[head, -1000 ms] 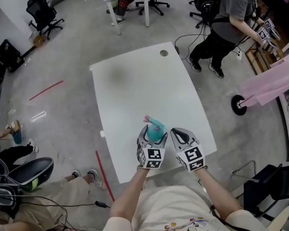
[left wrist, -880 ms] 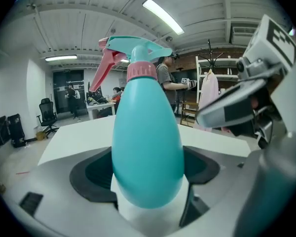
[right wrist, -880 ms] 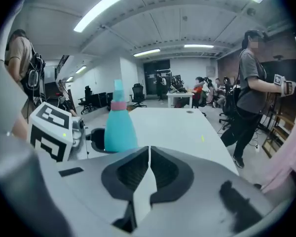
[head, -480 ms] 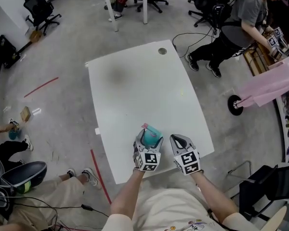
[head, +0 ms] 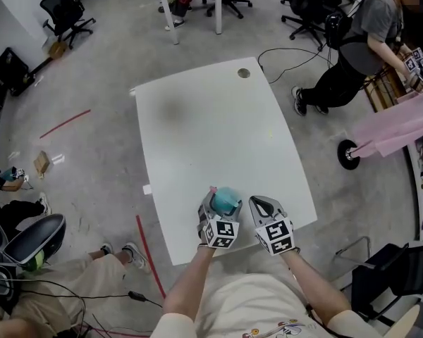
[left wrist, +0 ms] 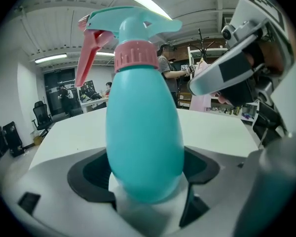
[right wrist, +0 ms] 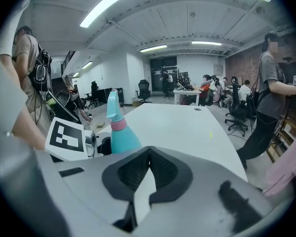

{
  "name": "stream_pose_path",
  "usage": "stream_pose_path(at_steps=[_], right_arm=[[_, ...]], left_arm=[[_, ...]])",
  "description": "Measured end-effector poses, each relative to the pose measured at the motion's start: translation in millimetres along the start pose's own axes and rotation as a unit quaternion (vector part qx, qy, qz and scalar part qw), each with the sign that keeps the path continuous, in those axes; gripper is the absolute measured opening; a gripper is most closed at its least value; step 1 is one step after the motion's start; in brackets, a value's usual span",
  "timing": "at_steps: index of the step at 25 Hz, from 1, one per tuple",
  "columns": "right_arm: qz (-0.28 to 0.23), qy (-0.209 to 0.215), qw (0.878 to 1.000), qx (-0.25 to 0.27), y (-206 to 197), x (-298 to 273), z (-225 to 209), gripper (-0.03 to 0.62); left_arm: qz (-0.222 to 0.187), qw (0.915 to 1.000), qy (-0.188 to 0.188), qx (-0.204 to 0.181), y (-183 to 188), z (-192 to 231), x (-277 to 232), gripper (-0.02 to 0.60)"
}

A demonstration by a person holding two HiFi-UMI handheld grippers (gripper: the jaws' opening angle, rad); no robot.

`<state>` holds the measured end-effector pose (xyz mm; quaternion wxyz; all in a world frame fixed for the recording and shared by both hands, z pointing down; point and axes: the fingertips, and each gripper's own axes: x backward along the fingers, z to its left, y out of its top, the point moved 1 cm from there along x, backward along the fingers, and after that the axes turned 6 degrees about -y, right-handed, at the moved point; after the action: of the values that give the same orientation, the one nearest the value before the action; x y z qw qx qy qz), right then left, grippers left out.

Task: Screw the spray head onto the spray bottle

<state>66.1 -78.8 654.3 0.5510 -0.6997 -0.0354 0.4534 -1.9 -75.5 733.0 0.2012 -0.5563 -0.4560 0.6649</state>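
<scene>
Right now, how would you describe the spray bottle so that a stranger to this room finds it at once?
Find the white table in the middle of the grey floor. At its near edge, the left hand-held gripper grips a spray bottle. It is the only coloured thing there: teal egg-shaped body, pink collar and pink trigger.

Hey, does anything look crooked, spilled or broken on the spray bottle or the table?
Nothing stands out. The spray bottle is held upright in the left gripper, its spray head seated straight on the neck. The table shows no spill. The right gripper is shut and empty.
</scene>
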Motion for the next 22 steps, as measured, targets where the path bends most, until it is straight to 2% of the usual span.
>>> stream_pose_path(at_steps=[3, 7, 11, 12, 13, 15, 16, 19, 22], right_arm=[[-0.005, 0.005, 1.000, 0.000, 3.2, -0.3, 2.6, 0.006], [-0.009, 0.007, 1.000, -0.012, -0.9, 2.1, -4.0, 0.007], [-0.017, 0.018, 0.999, -0.024, 3.8, 6.7, -8.7, 0.006], [-0.020, 0.020, 0.999, -0.030, 4.5, 9.5, -10.8, 0.006], [-0.023, 0.023, 0.999, -0.038, 4.9, 12.6, -13.2, 0.006], [-0.030, 0.032, 0.998, -0.047, 5.3, 20.7, -16.0, 0.006], [-0.034, 0.037, 0.998, -0.042, 4.7, 26.1, -16.2, 0.006], [-0.036, 0.047, 0.998, -0.025, 4.9, 37.1, -16.5, 0.006], [-0.037, 0.058, 0.997, -0.032, 12.4, 38.3, -7.4, 0.005]], left_arm=[[-0.004, 1.0000, -0.004, 0.006, -2.1, 0.8, 6.3, 0.407], [-0.026, 0.9992, 0.015, 0.028, 5.0, 1.7, 31.5, 0.408], [-0.047, 0.9951, 0.025, 0.083, 28.0, 3.9, 78.1, 0.405], [-0.047, 0.9944, 0.032, 0.089, 35.3, 1.9, 92.1, 0.366], [-0.044, 0.9939, 0.045, 0.090, 42.4, -0.4, 106.5, 0.279], [-0.040, 0.9923, 0.065, 0.097, 56.1, -7.7, 132.4, 0.055], [-0.038, 0.9919, 0.062, 0.103, 62.0, -13.8, 141.4, 0.006], [-0.024, 0.9925, 0.042, 0.112, 71.6, -21.6, 150.0, 0.006], [-0.005, 0.9915, 0.055, 0.118, 69.8, -11.9, 152.6, 0.006]])
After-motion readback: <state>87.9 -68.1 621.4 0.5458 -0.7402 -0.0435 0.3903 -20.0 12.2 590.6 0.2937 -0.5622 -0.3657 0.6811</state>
